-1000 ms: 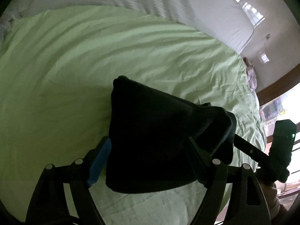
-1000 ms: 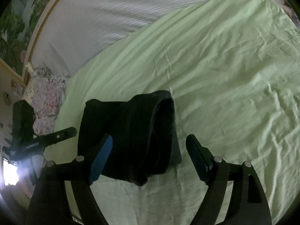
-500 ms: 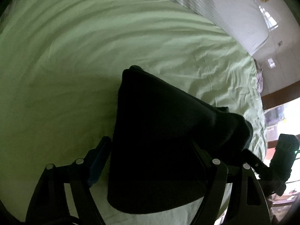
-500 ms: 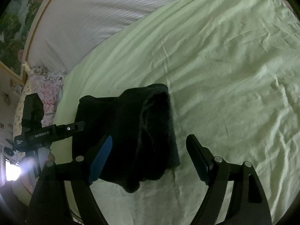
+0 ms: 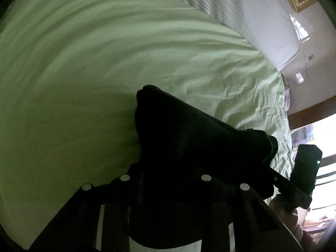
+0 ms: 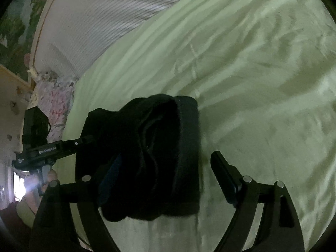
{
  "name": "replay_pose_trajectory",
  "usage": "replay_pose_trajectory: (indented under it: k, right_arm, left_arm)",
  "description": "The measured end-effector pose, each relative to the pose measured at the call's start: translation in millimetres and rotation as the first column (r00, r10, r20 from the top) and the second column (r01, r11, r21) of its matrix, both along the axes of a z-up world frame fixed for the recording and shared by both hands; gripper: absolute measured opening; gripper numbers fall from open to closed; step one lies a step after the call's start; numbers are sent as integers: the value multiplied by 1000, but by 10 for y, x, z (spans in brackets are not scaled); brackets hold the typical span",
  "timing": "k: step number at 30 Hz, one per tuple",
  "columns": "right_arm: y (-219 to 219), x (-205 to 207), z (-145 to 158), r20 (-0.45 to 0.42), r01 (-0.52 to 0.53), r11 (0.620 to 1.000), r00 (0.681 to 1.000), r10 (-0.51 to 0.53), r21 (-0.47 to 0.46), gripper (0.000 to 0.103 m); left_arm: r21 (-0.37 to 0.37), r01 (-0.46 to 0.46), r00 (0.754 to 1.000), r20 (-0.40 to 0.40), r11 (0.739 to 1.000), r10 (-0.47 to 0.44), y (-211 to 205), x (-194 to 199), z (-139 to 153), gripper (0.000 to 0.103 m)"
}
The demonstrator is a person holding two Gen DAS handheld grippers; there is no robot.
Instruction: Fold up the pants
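Black folded pants [image 5: 189, 138] lie in a thick bundle on the light green bed sheet [image 5: 94, 79]. My left gripper [image 5: 166, 168] points down on their near edge; its jaws are closing, and the dark fabric fills the narrow gap between the fingers. In the right wrist view the pants [image 6: 159, 151] show their layered folded edge. My right gripper [image 6: 167, 157] straddles that end with its jaws opening wide; the right finger [image 6: 222, 172] stands clear of the cloth. The left gripper [image 6: 84, 140] reaches into the pants from the far side.
A white ribbed headboard cushion [image 6: 94, 21] runs along the far side of the bed, with a floral pillow [image 6: 54, 96] at its end. A bright window [image 5: 323, 142] lies past the bed edge. A hand [image 6: 50, 176] holds the left gripper.
The left jaws went from wide apart to drawn together on the pants. Both grippers came lower and closer to the bundle. The right jaws stayed wide.
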State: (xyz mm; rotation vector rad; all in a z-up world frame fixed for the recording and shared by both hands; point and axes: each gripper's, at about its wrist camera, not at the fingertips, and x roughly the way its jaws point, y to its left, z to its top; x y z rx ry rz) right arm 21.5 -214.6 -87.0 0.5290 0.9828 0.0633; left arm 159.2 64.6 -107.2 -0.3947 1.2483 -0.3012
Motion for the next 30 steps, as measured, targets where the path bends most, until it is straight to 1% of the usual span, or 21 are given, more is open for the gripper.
replay_pose_trajectory:
  k: [1,3,5,6,9,10,11,12,13,15,16,17,19,20,21,23,24,25,27,30]
  right_arm:
    - [-6,42,-26,-3,-6,1000,1000,6,3,85]
    - [-48,134,-85,-9,-10,1000,1000,11,18,76]
    - [-95,209,-136,-8,-19,999,1000,19,45,73]
    - [-104,215,-140,-4,-20,999,1000,20,43,71]
    - [-108,218,-144,-9,-23,998,1000,23,60,71]
    - [-103,203,-137,-15,-25,997,1000,26,71,71]
    - [-105,171,-127,-25,-20,996,999,22,83,71]
    - [-106,162,-126,-30,-16,996,999,19,86,71]
    - [-105,135,-115,-35,-12,996,999,15,88,71]
    - [-113,76,-95,-44,-3,995,999,8,100,71]
    - [-113,46,-87,-47,2,995,999,2,104,71]
    - [-105,15,-75,-47,8,995,999,-3,104,71]
    - [-77,-14,-63,-45,8,995,999,-3,102,71]
    - [-67,-16,-62,-45,9,995,999,-5,100,71]
    - [-72,-3,-64,-46,11,995,999,-6,99,71]
    - [-65,11,-87,-59,11,997,998,-6,80,71]
    - [-63,23,-101,-64,9,997,998,-4,74,66]
    - [-67,25,-113,-62,4,998,998,0,70,62]
    - [-98,3,-143,-54,-3,997,999,7,71,57]
    - [-197,-40,-205,-39,5,992,999,0,125,53]
  left_arm:
    - [-7,-5,1000,-2,1000,5,19,4,-16,28]
    - [-20,-13,1000,-4,1000,13,50,13,-46,27]
    - [-24,-14,1000,-2,1000,14,57,21,-68,27]
    - [-31,-16,1000,-4,999,16,61,27,-83,27]
    - [-36,-22,1000,-10,999,21,60,34,-93,29]
    - [-32,-21,1000,-11,999,21,53,29,-87,37]
    - [-23,-29,999,-20,999,29,52,28,-78,42]
    - [-20,-38,999,-28,999,38,59,23,-70,52]
    - [-20,-44,999,-32,999,43,68,17,-61,59]
    - [-17,-51,998,-31,999,51,101,-9,-22,61]
    - [-12,-54,998,-31,998,53,110,-20,-3,66]
    - [-15,-50,998,-24,999,50,108,-26,20,67]
    - [-11,-38,999,-13,999,38,77,-13,45,69]
    - [4,-31,999,-8,1000,31,52,3,48,70]
    - [22,-27,1000,-6,999,27,22,24,42,70]
    - [70,-22,1000,-10,997,23,-39,63,1,67]
    - [74,-15,1000,-15,997,16,-60,81,-26,60]
    - [56,-11,1000,-18,998,12,-61,95,-50,50]
    - [28,-6,1000,-26,1000,7,-55,117,-91,43]
    - [-1,-14,999,-33,1000,13,-3,139,-145,42]
